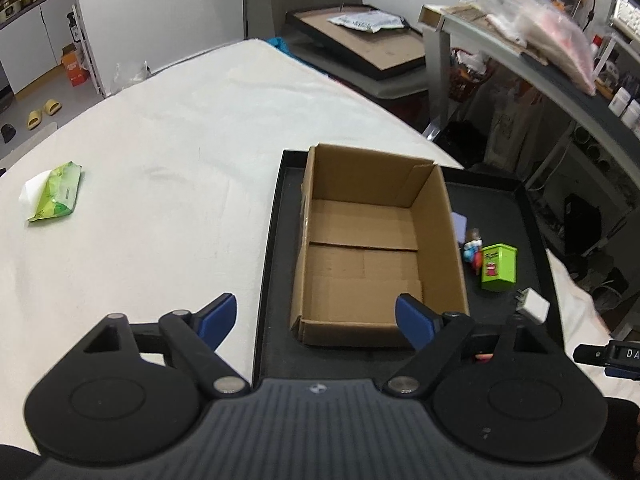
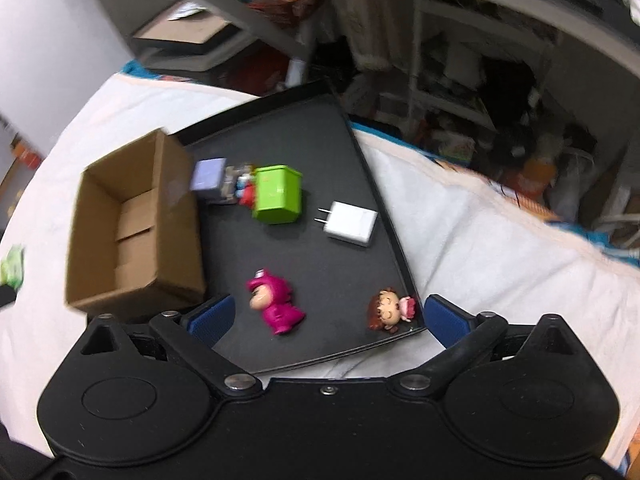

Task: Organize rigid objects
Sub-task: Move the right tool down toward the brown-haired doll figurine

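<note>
While the cardboard box [image 1: 372, 256] stands open and bare inside on the left part of the black tray [image 2: 320, 152], nothing seems to have been sorted yet, so the job looks to be at its very start. Both sets of tongs are spread wide with nothing between their blue pads: the left tongs [image 1: 316, 320] hang over the near end of the box, the right tongs [image 2: 328, 316] over the near right part of the tray. Every small item lies loose on the tray floor outside the box. A pink figurine [image 2: 276, 306] lies on its side just ahead of the right tongs, and a brown-haired doll [image 2: 390, 310] rests near the tray's near right corner. Farther back sits a white plug adapter [image 2: 352, 222], prongs pointing towards a green toy bin [image 2: 278, 194]. Pressed beside that bin are a small red and blue figure [image 2: 245, 192] and a lilac block [image 2: 208, 174], close against the box wall. Off the tray, a green packet [image 1: 56, 192] lies alone on the white-covered worktop [image 1: 180, 140]; I cannot say whether it belongs to the sorting. My guess is that all six tray pieces have yet to go into the box, the pink figurine being the handiest first pick.
</note>
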The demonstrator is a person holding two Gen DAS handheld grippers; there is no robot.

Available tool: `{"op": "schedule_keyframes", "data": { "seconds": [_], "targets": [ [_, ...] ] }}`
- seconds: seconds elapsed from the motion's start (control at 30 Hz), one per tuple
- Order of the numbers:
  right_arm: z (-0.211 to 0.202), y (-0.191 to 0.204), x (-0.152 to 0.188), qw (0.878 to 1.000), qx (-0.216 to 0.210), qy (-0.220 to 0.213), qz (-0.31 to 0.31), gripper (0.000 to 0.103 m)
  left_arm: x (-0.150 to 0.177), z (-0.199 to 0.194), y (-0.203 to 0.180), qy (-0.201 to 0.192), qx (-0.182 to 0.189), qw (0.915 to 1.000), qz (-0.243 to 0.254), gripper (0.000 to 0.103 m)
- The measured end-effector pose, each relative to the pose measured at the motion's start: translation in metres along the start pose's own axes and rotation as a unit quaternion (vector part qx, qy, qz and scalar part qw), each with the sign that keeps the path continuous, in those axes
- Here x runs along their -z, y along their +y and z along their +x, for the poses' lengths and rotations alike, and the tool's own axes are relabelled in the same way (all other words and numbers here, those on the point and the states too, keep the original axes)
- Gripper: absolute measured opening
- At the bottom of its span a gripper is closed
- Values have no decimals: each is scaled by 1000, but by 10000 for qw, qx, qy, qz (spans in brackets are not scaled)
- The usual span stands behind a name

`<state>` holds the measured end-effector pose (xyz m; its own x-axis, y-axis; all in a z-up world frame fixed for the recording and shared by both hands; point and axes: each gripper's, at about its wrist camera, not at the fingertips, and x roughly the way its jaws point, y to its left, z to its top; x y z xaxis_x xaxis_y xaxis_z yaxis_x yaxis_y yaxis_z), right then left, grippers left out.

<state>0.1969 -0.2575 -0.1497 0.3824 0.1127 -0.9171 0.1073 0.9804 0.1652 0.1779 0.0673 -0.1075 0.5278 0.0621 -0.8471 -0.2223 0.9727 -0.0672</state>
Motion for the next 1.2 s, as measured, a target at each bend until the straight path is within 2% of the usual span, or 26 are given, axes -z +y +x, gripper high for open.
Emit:
{"op": "schedule_keyframes", "data": {
  "seconds": [0.03, 0.2, 0.27, 0.3, 0.43, 0.53, 0.87, 1.1, 1.2],
  "targets": [
    [7, -3, -2, 9999, 20, 106, 78, 89, 0, 4, 1, 36, -6, 10000, -13, 84],
    [33, -13, -5, 9981, 379, 429, 248, 86, -5, 31, 7, 280, 48, 9994, -180, 69],
    [43, -16, -6, 9969, 465, 572, 272, 81, -6, 40, 5, 354, 30, 9993, -147, 66],
    [48, -18, -7, 9964, 475, 632, 306, 76, -6, 45, 4, 391, 25, 9991, -136, 65],
    [65, -25, -9, 9939, 582, 820, 453, 71, -8, 61, 4, 502, -3, 9986, -146, 60],
    [77, -31, -11, 9912, 657, 988, 593, 68, -10, 73, 7, 618, 21, 9978, -249, 47],
    [106, -35, -14, 9830, 864, 1405, 804, 67, -11, 103, 8, 964, 76, 9950, -235, 31],
    [115, -32, -18, 9804, 1031, 1473, 810, 67, -12, 111, 15, 991, 13, 9947, -279, 13],
    [109, -32, -19, 9800, 921, 1514, 909, 63, -12, 110, 19, 965, 54, 9948, -332, 11]
  ]
}}
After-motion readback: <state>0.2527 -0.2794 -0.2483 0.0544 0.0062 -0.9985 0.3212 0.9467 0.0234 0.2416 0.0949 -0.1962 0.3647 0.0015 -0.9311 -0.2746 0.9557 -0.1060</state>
